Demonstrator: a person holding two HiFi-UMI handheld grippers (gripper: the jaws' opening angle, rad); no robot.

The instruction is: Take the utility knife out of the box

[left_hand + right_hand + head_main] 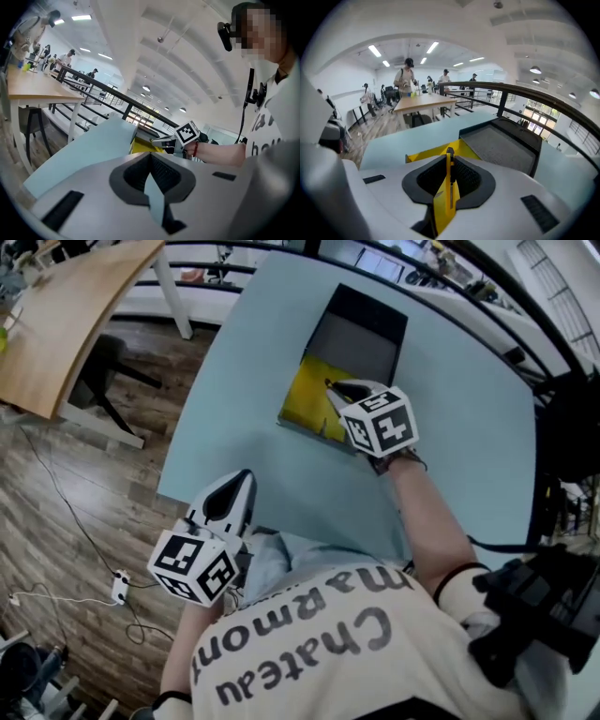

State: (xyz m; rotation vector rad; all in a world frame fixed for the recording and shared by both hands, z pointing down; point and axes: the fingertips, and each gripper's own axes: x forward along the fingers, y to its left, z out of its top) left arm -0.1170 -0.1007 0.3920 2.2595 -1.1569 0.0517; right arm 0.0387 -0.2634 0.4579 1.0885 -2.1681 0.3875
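Observation:
An open box lies on the light blue table [253,343], with a yellow tray [311,397] and a dark lid lined with grey foam [361,334] folded back behind it. My right gripper [331,386] hangs just over the tray, shut on the yellow utility knife [449,187]. The knife stands on edge between the pads, its dark tip pointing away from me. In the right gripper view the tray [431,151] and the lid [501,145] lie below and beyond the jaws. My left gripper [240,479] is near the table's front edge, shut and with nothing in it [151,157].
A wooden desk [66,306] and a black chair [105,371] stand on the wood floor to the left. Cables and a power strip [120,587] lie on the floor. A dark railing [511,93] runs behind the table. Several people [407,75] are at a far desk.

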